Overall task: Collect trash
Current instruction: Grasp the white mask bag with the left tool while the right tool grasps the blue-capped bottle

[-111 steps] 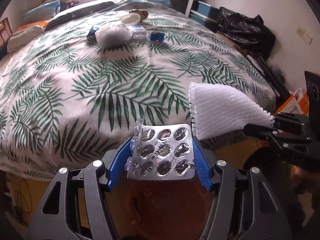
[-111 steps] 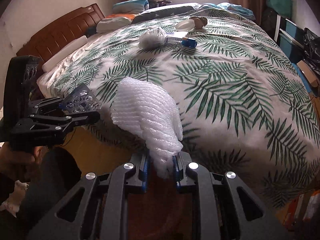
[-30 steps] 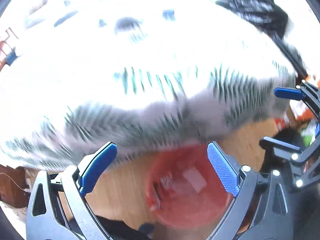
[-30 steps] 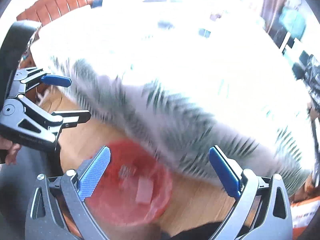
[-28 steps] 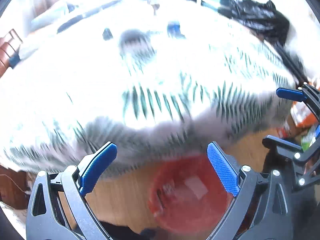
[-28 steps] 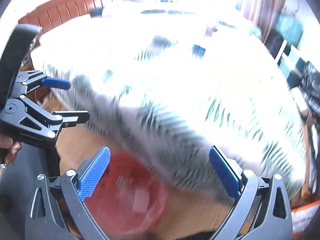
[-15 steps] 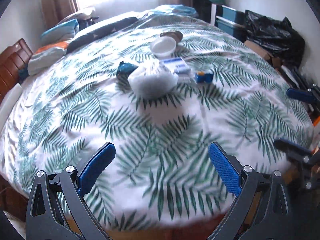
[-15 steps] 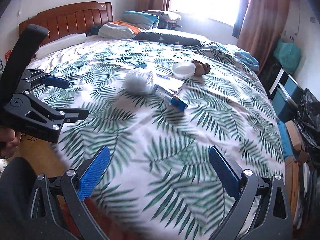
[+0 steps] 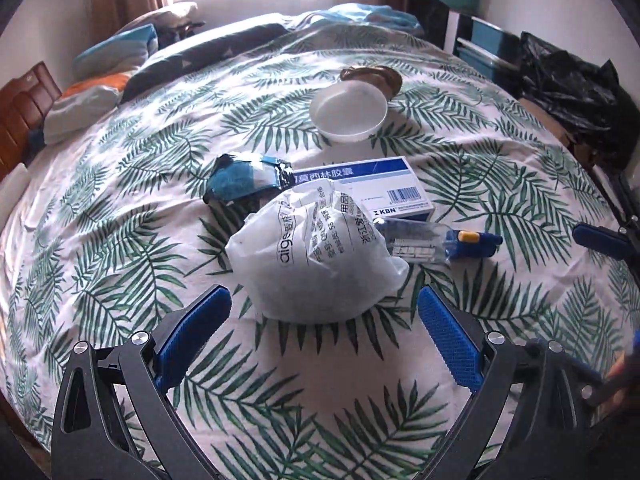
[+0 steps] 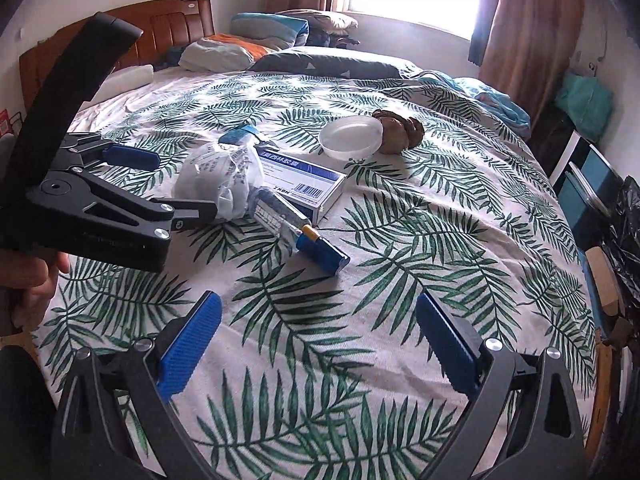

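The crumpled white plastic bag near the middle of the bed carries the Latin letters "aige" in grey, beside columns of Chinese print too creased to read. Just behind it, the blue-and-white medicine box has white Chinese characters "莫西林胶囊" on its blue band, its first character hidden by the bag, a barcode on its near face, and "KBN" on a small blue patch at the near edge.

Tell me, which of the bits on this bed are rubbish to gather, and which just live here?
Likely trash: crumpled white bag, medicine box, blue-capped tube, dark wrapper, white lid, brown lump.

Just lying about: pillows, blue blanket, black sack.
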Motion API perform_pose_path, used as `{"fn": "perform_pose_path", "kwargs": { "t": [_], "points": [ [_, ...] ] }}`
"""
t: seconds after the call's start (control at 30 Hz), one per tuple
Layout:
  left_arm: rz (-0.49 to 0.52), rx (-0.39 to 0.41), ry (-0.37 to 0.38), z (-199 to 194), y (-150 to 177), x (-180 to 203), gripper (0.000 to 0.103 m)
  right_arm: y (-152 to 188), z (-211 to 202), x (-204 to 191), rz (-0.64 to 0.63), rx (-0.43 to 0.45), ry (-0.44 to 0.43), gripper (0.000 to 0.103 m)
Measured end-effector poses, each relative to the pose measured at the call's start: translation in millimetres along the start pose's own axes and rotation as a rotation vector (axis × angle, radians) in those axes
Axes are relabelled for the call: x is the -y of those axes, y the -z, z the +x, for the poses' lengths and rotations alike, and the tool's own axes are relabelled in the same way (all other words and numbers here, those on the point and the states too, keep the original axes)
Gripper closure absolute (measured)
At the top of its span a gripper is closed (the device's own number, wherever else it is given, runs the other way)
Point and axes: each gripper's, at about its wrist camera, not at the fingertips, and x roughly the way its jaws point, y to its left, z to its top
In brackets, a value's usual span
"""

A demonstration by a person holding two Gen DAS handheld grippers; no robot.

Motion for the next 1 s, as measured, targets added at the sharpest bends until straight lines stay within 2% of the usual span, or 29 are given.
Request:
{"fn": "perform_pose_path", "kwargs": {
  "t": [0.33,0.43,0.5,0.63,0.73,0.77,0.93,1.0],
  "points": [
    [-0.004,-0.030,-0.008,25.4,-7.2,-12.9,0.005,-26.9,49.8,1.5,-0.094,-0.012,-0.039,0.009],
    [-0.020,-0.034,-0.014,26.0,-4.8,-23.3,0.005,-31.6,63.2,-1.7,-0.102,-0.040,-0.060,0.015],
    [-0.026,-0.041,-0.018,26.8,-2.9,-29.6,0.005,-30.6,65.3,-6.0,-0.097,-0.060,-0.090,0.020],
    [-0.023,-0.043,-0.026,27.5,-0.1,-38.3,0.005,-22.7,54.9,-20.6,-0.086,-0.073,-0.178,0.021],
    [-0.018,-0.040,-0.033,26.4,1.1,-42.1,0.005,-18.8,42.7,-29.2,-0.067,-0.065,-0.235,0.028],
    [-0.017,-0.039,-0.036,26.3,1.3,-43.2,0.005,-17.6,39.2,-30.8,-0.061,-0.063,-0.237,0.031],
    [-0.023,-0.040,-0.041,27.6,-1.0,-45.4,0.005,-24.2,50.6,-32.2,-0.089,-0.065,-0.148,0.032],
    [-0.028,-0.044,-0.040,28.9,-2.6,-45.1,0.006,-30.4,64.0,-30.6,-0.111,-0.081,-0.126,0.038]
  ]
}}
